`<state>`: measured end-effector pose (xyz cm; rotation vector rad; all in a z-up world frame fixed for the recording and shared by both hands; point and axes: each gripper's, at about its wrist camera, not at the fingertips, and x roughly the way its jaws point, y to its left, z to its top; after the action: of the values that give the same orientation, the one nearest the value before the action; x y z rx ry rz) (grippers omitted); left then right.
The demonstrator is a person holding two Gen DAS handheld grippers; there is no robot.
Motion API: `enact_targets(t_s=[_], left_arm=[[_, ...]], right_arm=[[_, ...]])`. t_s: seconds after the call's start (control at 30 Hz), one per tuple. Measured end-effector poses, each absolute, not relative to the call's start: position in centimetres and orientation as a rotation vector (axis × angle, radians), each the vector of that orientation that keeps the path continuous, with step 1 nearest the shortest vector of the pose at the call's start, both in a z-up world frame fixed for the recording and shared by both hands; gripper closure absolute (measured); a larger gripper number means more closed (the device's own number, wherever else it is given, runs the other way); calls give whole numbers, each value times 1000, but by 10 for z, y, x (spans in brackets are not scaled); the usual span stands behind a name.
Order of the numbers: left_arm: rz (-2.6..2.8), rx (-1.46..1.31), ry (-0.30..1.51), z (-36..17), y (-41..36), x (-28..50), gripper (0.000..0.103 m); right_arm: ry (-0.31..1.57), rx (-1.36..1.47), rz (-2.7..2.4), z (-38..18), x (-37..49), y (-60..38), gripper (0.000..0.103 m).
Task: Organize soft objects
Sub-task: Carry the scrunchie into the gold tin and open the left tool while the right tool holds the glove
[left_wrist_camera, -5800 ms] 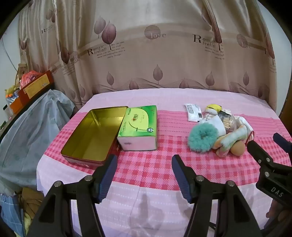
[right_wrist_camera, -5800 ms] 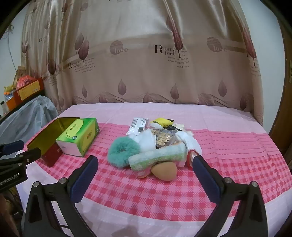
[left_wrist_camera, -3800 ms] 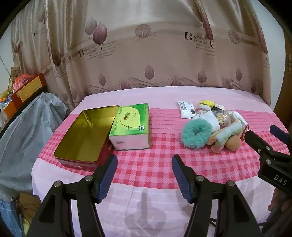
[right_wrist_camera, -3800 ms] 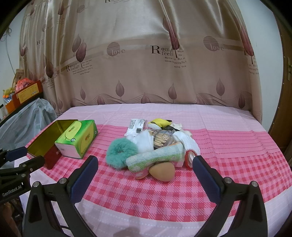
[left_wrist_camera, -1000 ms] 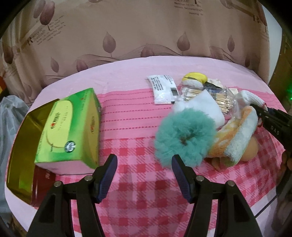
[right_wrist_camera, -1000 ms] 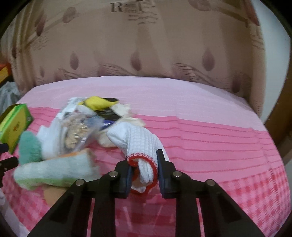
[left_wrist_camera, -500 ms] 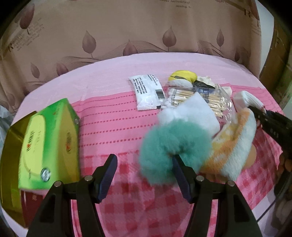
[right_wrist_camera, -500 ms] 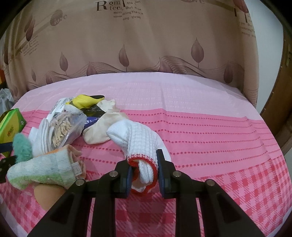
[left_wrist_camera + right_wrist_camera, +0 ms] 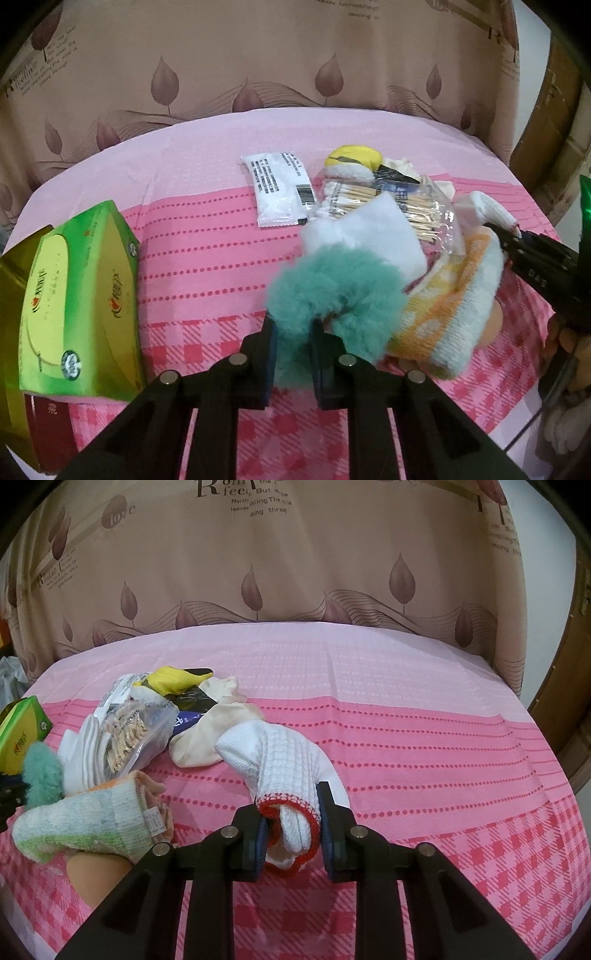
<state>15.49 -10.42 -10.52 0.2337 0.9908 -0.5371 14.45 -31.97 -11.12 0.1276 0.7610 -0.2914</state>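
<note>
Gold tin (image 9: 14, 295) cut off at left edge, beige sponge (image 9: 98, 873) mostly under rolled towel (image 9: 81, 821)

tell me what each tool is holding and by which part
Left tool has just closed on the teal scrunchie's near edge. Right tool grips the white glove by its red-trimmed cuff.

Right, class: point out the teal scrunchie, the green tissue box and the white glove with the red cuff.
teal scrunchie (image 9: 334, 284): left wrist view, on its fluffy upper ring.
green tissue box (image 9: 79, 295): left wrist view, on its top face.
white glove (image 9: 284, 764): right wrist view, on the knitted back.
</note>
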Motion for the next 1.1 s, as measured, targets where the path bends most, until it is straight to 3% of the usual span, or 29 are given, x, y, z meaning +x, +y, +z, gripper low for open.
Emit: enact_targets(t_s=[0.53,1.1], left_arm=[[-430,207,933,-64,-54,138,88],[-98,138,908,-43,90,171,88]], right_arm=[[762,125,-291,-111,145,-319,82],[769,112,-295,-113,147,-319,81]])
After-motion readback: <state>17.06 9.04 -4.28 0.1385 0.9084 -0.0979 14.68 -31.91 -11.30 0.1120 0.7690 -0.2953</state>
